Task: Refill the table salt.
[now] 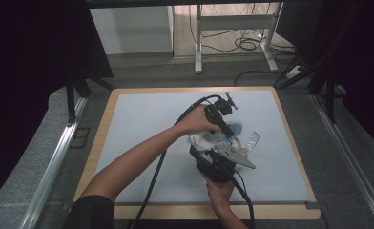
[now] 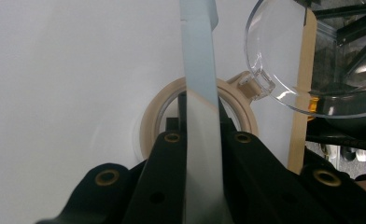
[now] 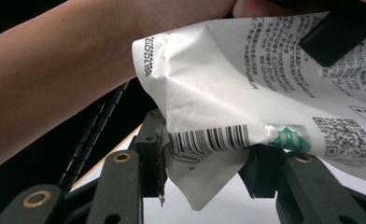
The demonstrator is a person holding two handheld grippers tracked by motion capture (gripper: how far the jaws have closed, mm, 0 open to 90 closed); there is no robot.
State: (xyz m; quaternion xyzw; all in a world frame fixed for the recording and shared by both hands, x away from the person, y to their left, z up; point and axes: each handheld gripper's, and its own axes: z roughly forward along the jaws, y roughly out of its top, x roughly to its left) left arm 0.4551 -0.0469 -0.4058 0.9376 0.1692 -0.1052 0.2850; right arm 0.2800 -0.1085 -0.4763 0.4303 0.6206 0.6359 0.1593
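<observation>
A crumpled white packet (image 3: 228, 84) printed with a barcode, small text and a QR code hangs between my two grippers over the middle of the mat. My right gripper (image 3: 207, 163) is shut on its lower corner, one jaw at each side of the barcode. From above, the right gripper (image 1: 205, 145) comes in from the near side under the packet (image 1: 209, 140). My left gripper (image 2: 202, 140) is shut on a pale blue strip (image 2: 200, 70) that rises straight up between its jaws. The left gripper (image 1: 229, 132) reaches in from the far left.
A beige ring (image 2: 148, 121) lies on the mat just beyond the left jaws, joined to a clear plastic lid (image 2: 284, 56); that lid (image 1: 253, 140) lies right of the grippers. The grey mat (image 1: 142, 124) covers a wooden table (image 1: 101, 129). A forearm (image 3: 55, 70) crosses above the right gripper.
</observation>
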